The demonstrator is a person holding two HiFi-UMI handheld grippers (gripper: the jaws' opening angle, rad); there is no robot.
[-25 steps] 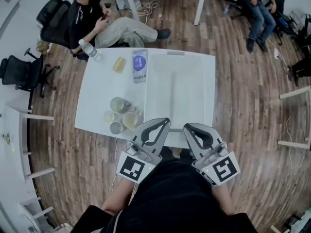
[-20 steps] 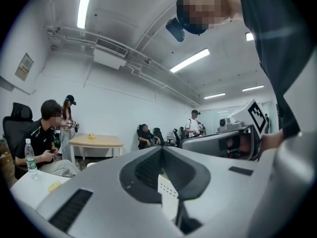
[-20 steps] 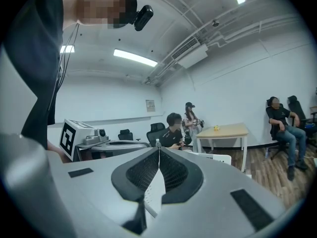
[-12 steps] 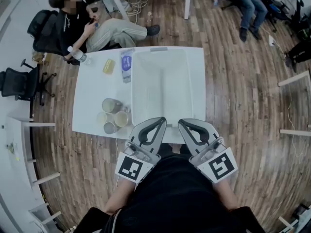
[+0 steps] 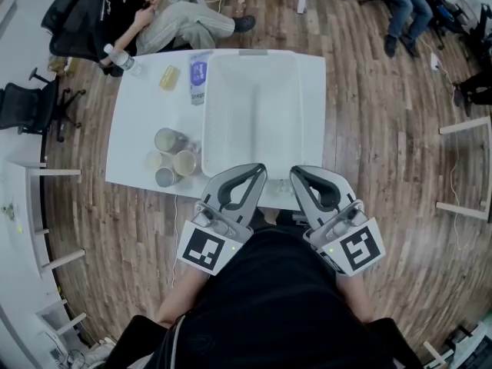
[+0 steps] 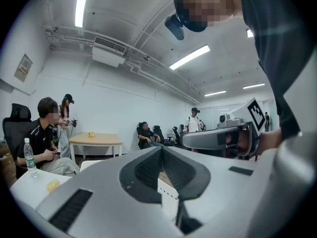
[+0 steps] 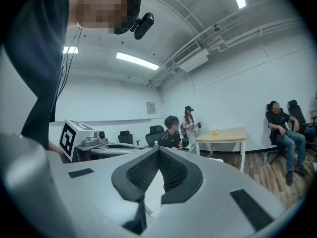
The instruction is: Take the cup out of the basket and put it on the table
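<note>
A white basket [image 5: 217,75] stands on the white table [image 5: 138,121]; I cannot make out anything inside it. Several cups [image 5: 174,162] are clustered on the table just left of the basket; one of them [image 5: 167,140] lies on its side. My left gripper [image 5: 260,168] and right gripper [image 5: 295,171] are side by side over the table's near edge, close to my body, both shut and empty. In the left gripper view the jaws [image 6: 161,148] meet at the tip. The right gripper view shows the same [image 7: 158,150], with nothing between the pads.
At the table's far left lie a water bottle [image 5: 119,58], a small yellow item [image 5: 170,78] and a blue-labelled packet [image 5: 199,79]. A person sits in a chair [image 5: 115,14] beyond that corner. Another office chair [image 5: 23,106] is at the left, and more seated people [image 5: 403,6] are at the back right.
The table now sits higher in the head view. Both grippers have shifted slightly along its near edge and stay shut.
</note>
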